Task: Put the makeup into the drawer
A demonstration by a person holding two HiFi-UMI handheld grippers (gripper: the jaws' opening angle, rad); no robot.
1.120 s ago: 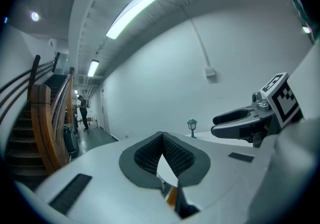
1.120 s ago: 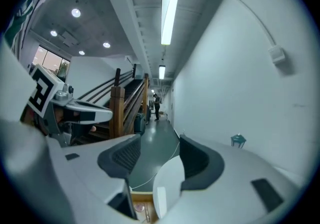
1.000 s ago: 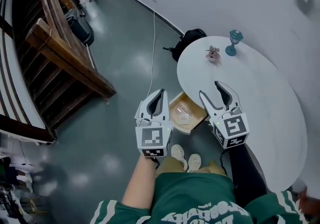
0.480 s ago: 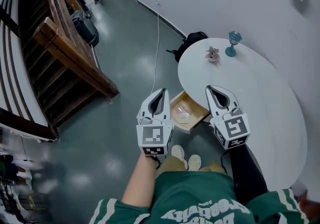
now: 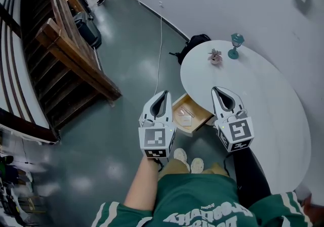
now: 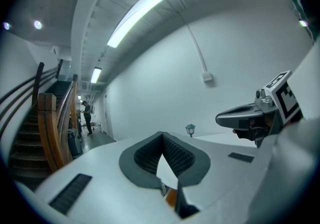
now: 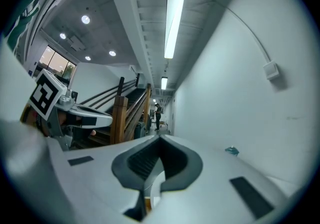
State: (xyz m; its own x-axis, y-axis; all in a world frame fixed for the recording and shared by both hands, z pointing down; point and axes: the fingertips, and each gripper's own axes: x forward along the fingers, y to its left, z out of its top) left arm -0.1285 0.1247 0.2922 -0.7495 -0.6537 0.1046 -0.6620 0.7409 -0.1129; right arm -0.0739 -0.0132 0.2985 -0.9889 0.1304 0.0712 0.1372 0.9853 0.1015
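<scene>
I see my two tongs mid-frame, left gripper (image 5: pixel 163 92) and right gripper (image 5: pixel 216 89), both clenched empty, one open drawer (image 5: pixel 198 112) between them, makeup (image 5: pixel 185 115) lying inside, one white table (image 5: pixel 263 104) right, one goblet (image 5: pixel 235 44) upper right.

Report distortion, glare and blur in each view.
Head view: mostly sharp, soft light patches on the glossy floor, smearing lower left. Left gripper view: strong fisheye, dark corners, bowed ceiling light. Right gripper view: same fisheye, light strip blown out.
</scene>
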